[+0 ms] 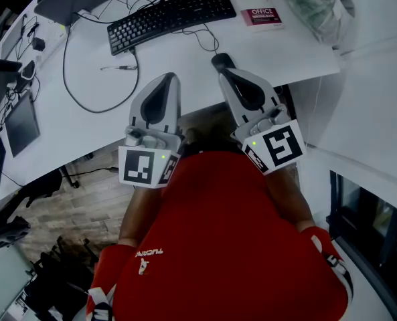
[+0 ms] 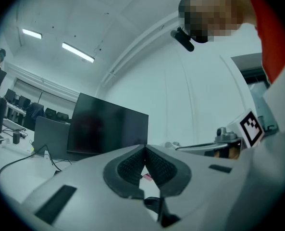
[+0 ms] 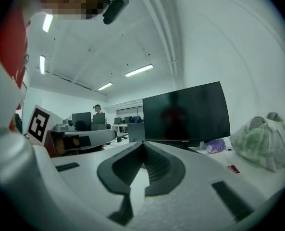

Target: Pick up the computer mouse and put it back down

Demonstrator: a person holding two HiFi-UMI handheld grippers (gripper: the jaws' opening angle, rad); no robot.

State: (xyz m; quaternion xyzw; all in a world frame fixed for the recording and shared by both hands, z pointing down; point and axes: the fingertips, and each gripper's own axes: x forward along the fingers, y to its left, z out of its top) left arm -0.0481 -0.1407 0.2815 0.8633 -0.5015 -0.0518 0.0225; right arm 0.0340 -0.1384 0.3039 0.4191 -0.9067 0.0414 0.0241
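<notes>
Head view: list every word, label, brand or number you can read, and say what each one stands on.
"OFFICE": white print on the dark red packet lying on the desk to the right of the keyboard; the smaller line under it is too blurred to read.
White print on the person's red top: upside down and too blurred to read.
Keyboard key legends: too small to read.
</notes>
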